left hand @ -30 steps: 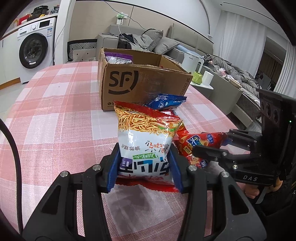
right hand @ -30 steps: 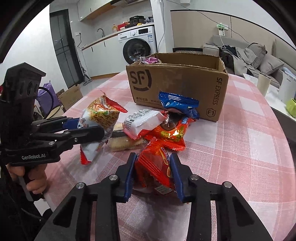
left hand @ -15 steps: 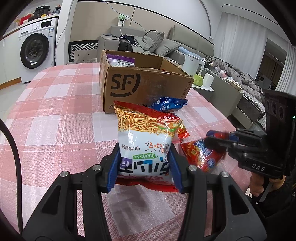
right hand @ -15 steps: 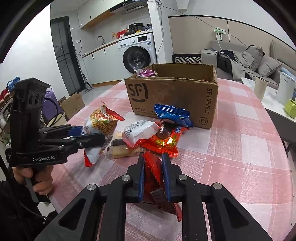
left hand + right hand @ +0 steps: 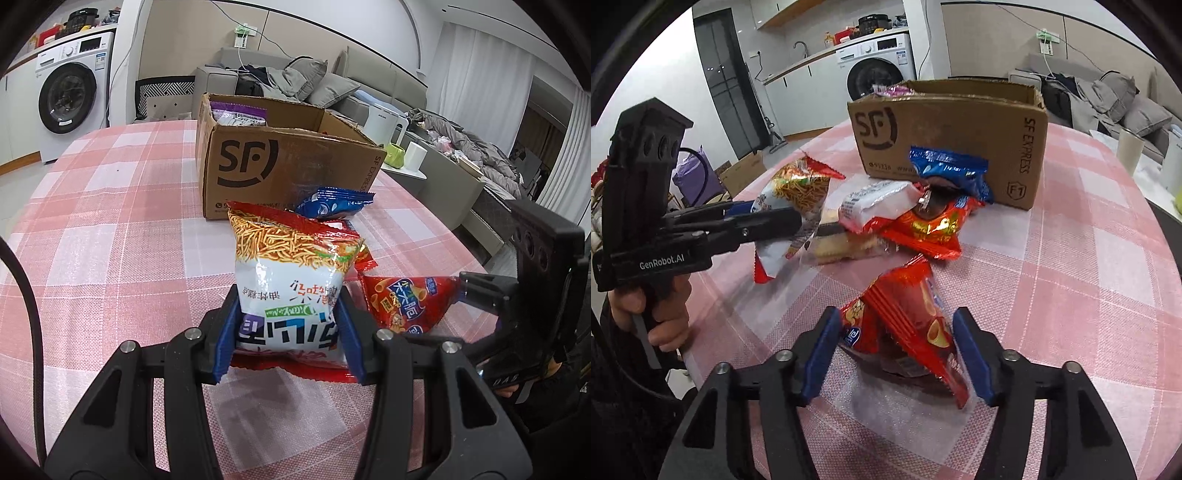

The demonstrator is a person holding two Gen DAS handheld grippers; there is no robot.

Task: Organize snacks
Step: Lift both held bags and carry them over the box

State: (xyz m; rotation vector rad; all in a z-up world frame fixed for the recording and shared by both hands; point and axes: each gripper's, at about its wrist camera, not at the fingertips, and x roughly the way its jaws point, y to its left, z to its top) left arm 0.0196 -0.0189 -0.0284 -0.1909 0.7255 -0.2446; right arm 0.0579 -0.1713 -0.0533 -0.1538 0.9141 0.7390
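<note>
Your left gripper (image 5: 288, 338) is clamped on the lower part of the noodle-snack bag (image 5: 291, 284); both blue pads (image 5: 227, 339) press its sides, and the bag stands upright, its print upside down to you. Your right gripper (image 5: 899, 354) has its jaws spread wide around the red chip bag (image 5: 908, 325). That bag lies between the pads, and neither pad clearly touches it. Both bags are on your side of the SF cardboard box (image 5: 284, 166), on the pink checked tablecloth (image 5: 110, 240).

Between the red chip bag and the box sits a small heap of snacks: a white wrapped packet (image 5: 875, 203) on a clear-wrapped cake (image 5: 846, 245), a red foil bag (image 5: 927, 232) beside them, and a blue packet (image 5: 951, 171) just in front of the box's printed wall. The box stands open-topped, with a purple packet (image 5: 238, 110) showing inside at its left rear corner. Behind the box are a grey sofa (image 5: 314, 86) and a washing machine (image 5: 70, 92).
</note>
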